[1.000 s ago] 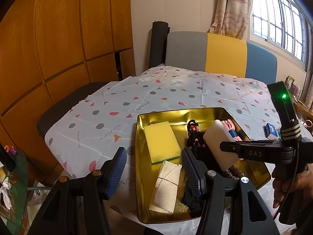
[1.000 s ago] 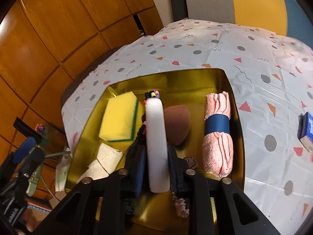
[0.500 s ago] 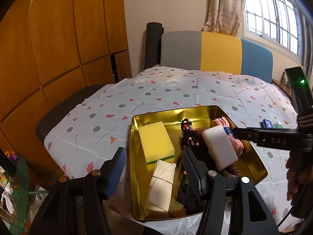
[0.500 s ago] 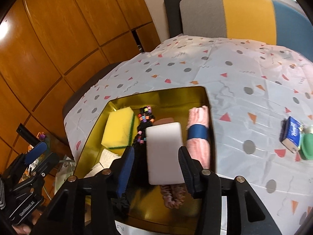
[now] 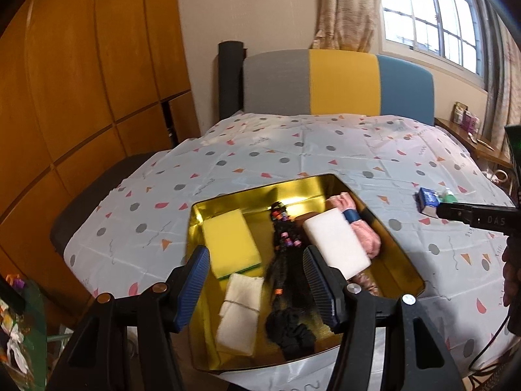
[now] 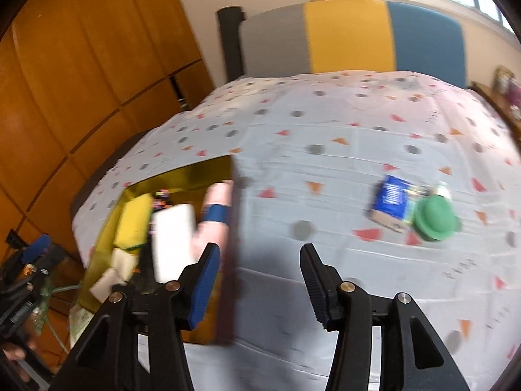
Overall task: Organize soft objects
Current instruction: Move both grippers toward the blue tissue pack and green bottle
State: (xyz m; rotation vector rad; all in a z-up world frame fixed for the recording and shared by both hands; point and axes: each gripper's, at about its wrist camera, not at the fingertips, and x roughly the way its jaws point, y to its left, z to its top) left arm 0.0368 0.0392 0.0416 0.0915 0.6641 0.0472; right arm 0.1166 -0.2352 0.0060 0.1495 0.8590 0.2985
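White sponge block (image 5: 337, 242) lies in gold tray (image 5: 403, 262), propped on pink rolled towel (image 5: 366, 236) | right gripper (image 6: 259, 280): jaws just opened, empty, over tablecloth (image 6: 325, 123) beside tray | left gripper (image 5: 255, 282): jaws apart, empty, above tray.

Black grippers (image 5: 255, 277), ribbed blue jaws

My stock: gold tin (image 5: 387, 228); yellow sponge (image 5: 231, 239); white block (image 5: 338, 244); pink towel (image 5: 366, 236), blue band; tablecloth (image 5: 293, 159) white with grey dots, red-orange triangles; green cap (image 6: 434, 220).
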